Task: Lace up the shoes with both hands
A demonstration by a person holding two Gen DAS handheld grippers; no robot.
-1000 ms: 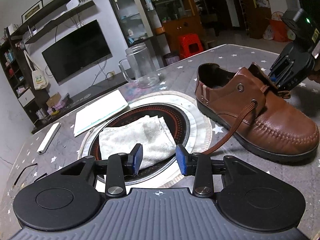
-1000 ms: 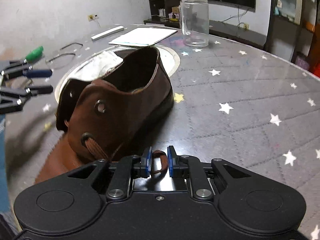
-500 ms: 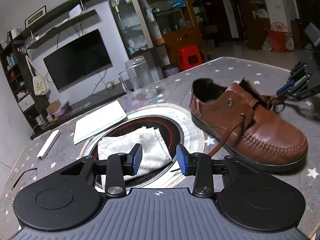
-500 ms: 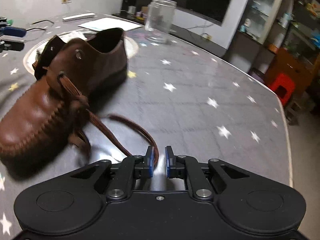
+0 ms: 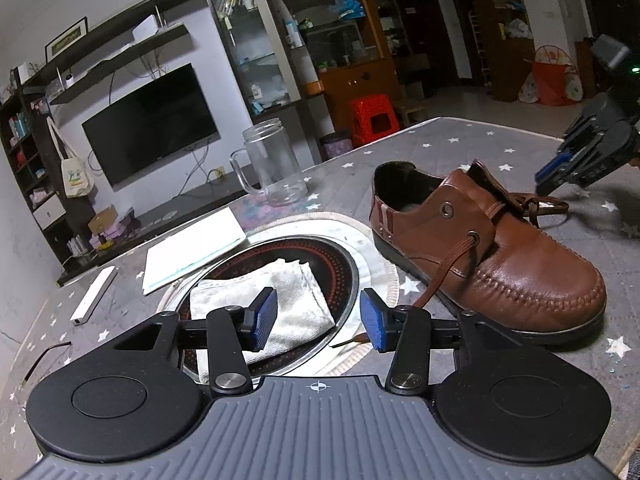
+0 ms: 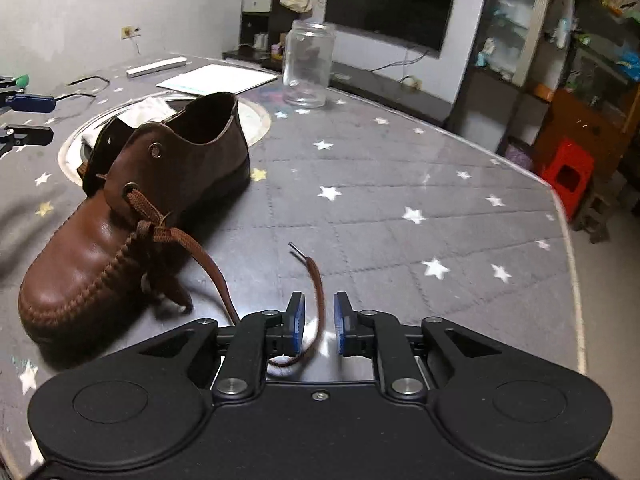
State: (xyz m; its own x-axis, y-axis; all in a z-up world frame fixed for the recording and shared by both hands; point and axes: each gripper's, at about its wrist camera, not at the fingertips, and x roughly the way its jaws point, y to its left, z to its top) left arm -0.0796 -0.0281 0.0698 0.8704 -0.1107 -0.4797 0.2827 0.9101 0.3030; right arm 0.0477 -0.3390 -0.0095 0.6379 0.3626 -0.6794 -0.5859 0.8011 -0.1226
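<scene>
1. Two hand-held grippers flank the brown shoe (image 6: 132, 216), which lies on its sole in the middle of the starred surface (image 6: 400, 184), toe toward the near edge and heel by the round inset cooker (image 5: 352, 264).
2. Right hand-held gripper (image 6: 318, 322): its jaws have just been opening a little and now stand narrow, and the lace end (image 6: 316, 280) runs loose between the pads without being pinched. I judge it could slide out if that hand pulls away.
3. Left hand-held gripper (image 5: 318, 318): its jaws have just been opening to about half wide, holding nothing. The other lace end (image 5: 448, 268) trails from the eyelet toward it.
4. Upper eyelets are unthreaded; a hard tug on either end could drag the light shoe across the slick surface.
5. Near the far edge, the glass jar (image 6: 308, 64) could be knocked by a wide sweep.
</scene>
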